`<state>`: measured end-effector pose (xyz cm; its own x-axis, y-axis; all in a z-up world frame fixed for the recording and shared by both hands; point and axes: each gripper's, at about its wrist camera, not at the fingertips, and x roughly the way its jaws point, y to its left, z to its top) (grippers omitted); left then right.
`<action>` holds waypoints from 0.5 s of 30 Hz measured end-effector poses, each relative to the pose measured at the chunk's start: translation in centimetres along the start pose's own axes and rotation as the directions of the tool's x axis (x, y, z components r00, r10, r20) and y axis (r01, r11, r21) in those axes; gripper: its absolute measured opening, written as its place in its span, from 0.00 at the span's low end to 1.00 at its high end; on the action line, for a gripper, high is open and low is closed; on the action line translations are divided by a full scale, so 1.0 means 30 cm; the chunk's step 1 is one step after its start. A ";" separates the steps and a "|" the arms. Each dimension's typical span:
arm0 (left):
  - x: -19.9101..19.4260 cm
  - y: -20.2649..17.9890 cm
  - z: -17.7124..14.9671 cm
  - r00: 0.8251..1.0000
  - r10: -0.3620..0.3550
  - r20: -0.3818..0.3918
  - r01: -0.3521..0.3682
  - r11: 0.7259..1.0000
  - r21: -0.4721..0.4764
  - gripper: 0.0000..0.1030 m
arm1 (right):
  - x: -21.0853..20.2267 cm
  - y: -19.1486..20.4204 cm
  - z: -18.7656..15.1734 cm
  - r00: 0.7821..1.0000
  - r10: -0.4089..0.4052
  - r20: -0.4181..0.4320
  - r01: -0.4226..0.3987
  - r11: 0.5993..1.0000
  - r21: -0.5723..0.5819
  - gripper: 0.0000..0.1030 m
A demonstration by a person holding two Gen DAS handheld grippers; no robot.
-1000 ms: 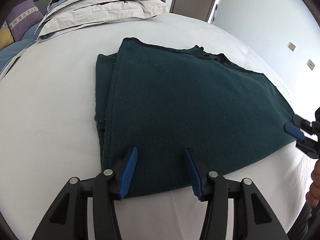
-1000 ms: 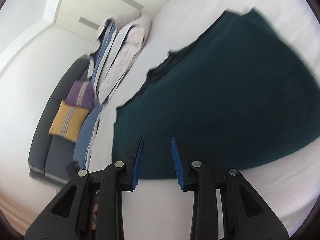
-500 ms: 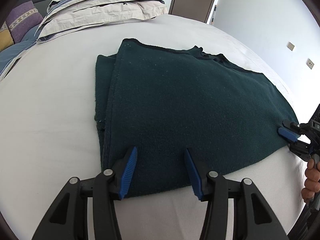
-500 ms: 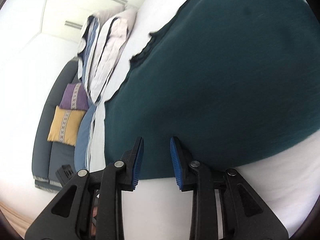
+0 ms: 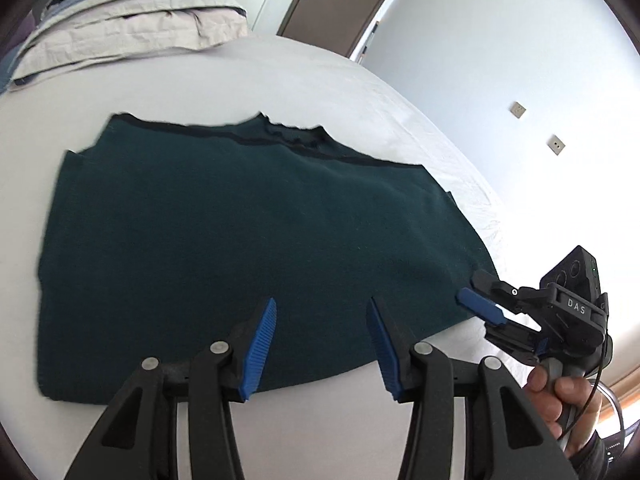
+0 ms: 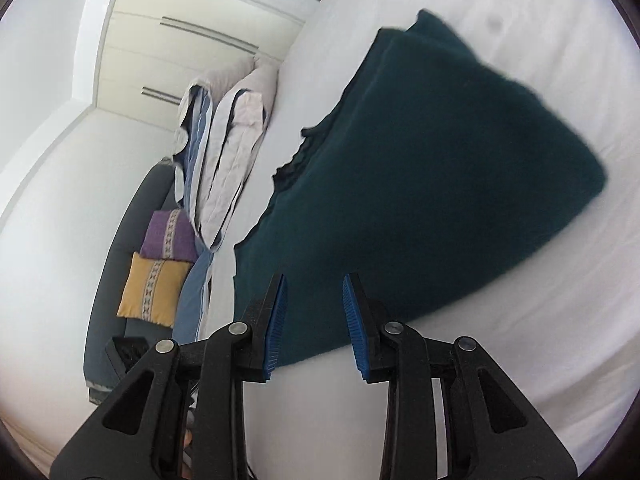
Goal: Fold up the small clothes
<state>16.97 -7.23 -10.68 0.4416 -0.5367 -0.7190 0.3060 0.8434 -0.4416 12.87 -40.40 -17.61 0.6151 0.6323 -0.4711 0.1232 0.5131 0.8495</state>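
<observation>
With both my left gripper [image 5: 322,342] and right gripper [image 6: 314,326] part-open and empty over the green garment [image 5: 240,236] at lower frame, a shallow pinch could snag only its top layer.

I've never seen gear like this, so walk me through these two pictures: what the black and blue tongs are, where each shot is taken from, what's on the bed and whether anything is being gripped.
No robot here: a person holds a hand-held claw in each hand, and a fisheye camera on each looks along its two blue-padded fingers. One picture comes from the left claw, the other from the right claw. The left view also shows the right claw from outside, with the person's hand on its grip.

On the white bed lies a dark green sweater, already folded over. Stacked pillows sit at the far end; a sofa with purple and yellow cushions stands beside the bed.

Both claws are open at the sweater's near edge; neither grips anything.
</observation>
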 end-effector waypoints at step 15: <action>-0.119 0.388 -0.138 0.993 -0.112 0.035 0.117 0.953 -0.280 0.34 | -0.174 -0.253 0.117 0.982 -0.073 0.173 0.047 0.987 0.152 0.26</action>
<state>15.46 4.61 -15.46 0.4339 -0.6282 -0.6458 0.1072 0.7477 -0.6553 11.47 -49.63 -20.76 0.7296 0.4833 -0.4839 0.2686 0.4482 0.8526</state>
